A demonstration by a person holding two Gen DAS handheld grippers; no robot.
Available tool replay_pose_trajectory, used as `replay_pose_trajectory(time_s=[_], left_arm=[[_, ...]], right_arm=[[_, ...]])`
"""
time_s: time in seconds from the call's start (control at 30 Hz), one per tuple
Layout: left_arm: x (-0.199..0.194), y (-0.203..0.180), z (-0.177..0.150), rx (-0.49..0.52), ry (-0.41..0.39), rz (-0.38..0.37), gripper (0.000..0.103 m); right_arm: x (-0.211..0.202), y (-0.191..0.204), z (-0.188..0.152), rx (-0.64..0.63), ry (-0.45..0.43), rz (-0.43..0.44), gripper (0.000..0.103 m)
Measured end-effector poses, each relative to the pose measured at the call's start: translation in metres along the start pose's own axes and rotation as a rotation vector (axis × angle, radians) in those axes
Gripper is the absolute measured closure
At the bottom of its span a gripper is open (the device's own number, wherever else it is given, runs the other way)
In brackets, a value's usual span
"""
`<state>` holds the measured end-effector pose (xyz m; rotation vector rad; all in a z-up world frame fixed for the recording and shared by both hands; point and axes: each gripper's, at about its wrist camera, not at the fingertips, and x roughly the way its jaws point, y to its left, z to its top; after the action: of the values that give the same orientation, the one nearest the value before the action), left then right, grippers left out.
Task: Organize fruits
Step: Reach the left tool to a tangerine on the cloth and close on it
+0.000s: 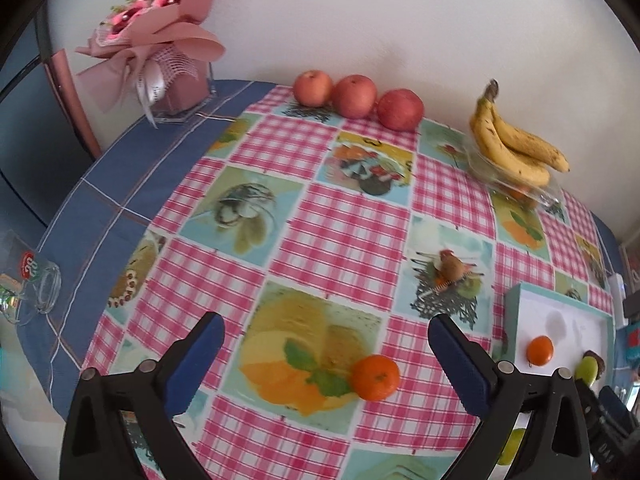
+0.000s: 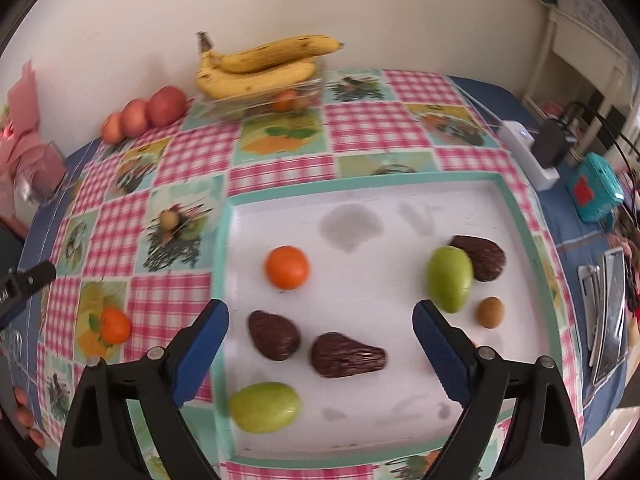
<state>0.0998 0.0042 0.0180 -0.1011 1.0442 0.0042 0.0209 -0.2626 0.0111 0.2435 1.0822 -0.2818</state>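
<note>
**Loose tangerine off the tray, both grippers empty**

Lies alone on the checked tablecloth (image 1: 344, 216), one tangerine (image 1: 375, 377), near the table's front edge and well apart from the white tray (image 1: 520, 312). Sits between the fingers of the left gripper (image 1: 326, 356) but closer to the right finger; jaws spread wide, nothing held, no contact yet.

Already on the tray: a second tangerine (image 2: 287, 267) towards its left side, two green fruits (image 2: 450, 278) (image 2: 264, 407), three dark brown fruits (image 2: 274, 335) (image 2: 346, 355) (image 2: 482, 258) and a small brown one (image 2: 490, 312) near the right rim. Hovers over the tray's near edge, the right gripper (image 2: 320, 354), also fully open and empty.

Further out, at the table's far edge against the wall: three apples (image 1: 356, 96) in a row, bananas (image 1: 516, 140) resting on a clear container (image 1: 520, 188). At the far left corner, a bouquet (image 1: 156, 36); near the left edge, a glass (image 1: 28, 280).

Likely trouble: closing off-centre, with the round tangerine so near one finger, could nudge it into a roll towards the table's edge. Squeezing too hard risks bruising soft skin. Crossing towards the tray may bring the two grippers together, or knock the crowded fruit near the rim.
</note>
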Motion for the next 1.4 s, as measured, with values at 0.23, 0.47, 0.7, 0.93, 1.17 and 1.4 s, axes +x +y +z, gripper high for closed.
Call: replay_pose_trajectory(time_s=[0.23,0.47,0.7,0.93,1.17,1.4], left_arm=[[0.000,0.018,0.002,-0.017,0.008,-0.013,0.000],[0.010,0.028,0.000,-0.021,0.054,-0.043,0.000],[0.034,0.016,-0.009,-0.021,0.165,-0.107,0.000],[0.047,-0.001,-0.018,0.010,0.223,-0.153,0.006],[0.056,-0.019,-0.026,0.058,0.280,-0.213,0.037],[0.063,-0.032,-0.035,0.105,0.305,-0.188,0.055]], right_arm=[[0.005,0.028,-0.002,-0.033,0.033,0.018,0.009],[0.012,0.052,-0.009,-0.059,0.078,0.009,0.009],[0.021,0.052,-0.015,-0.049,0.122,-0.001,0.009],[0.021,0.039,-0.013,-0.011,0.122,-0.009,0.009],[0.020,0.031,-0.011,0.017,0.117,-0.008,0.009],[0.020,0.029,-0.011,0.022,0.116,-0.007,0.009]])
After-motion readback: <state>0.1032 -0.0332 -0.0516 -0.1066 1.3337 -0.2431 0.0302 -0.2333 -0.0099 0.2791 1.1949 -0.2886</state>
